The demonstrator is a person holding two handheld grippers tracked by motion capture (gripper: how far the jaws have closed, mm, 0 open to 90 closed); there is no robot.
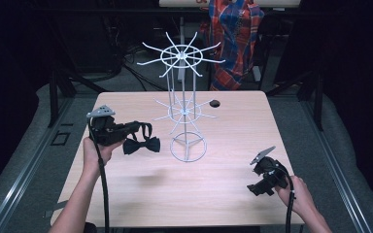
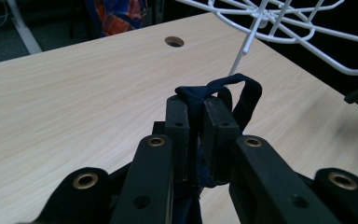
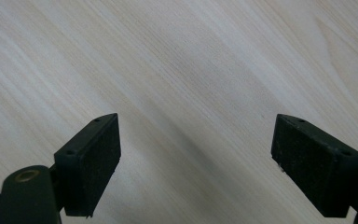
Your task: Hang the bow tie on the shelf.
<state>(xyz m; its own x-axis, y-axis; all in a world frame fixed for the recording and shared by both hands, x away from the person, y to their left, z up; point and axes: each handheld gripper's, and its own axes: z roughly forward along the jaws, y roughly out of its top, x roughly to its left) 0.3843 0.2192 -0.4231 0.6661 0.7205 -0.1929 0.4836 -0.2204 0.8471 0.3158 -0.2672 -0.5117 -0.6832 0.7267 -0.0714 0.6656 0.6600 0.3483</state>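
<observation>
While the left gripper (image 1: 135,129) hangs above the left part of the desk (image 1: 141,194), its jaws are pressed together on the strap of a black bow tie (image 1: 142,144). Seen from the high view, the bow itself dangles just below and beside the jaws, close to the base ring of a white wire rack (image 1: 184,104). Through the left gripper view, the strap (image 2: 242,93) loops up out of the closed jaws toward the rack's lower arms (image 2: 307,32), not touching them. Near the desk's right front corner, the right gripper (image 1: 261,187) sits low over bare wood, well apart from the bow tie. Its jaws stand wide open with nothing between them, as the right gripper view shows. A plaid cloth (image 1: 234,34) hangs behind the desk.
</observation>
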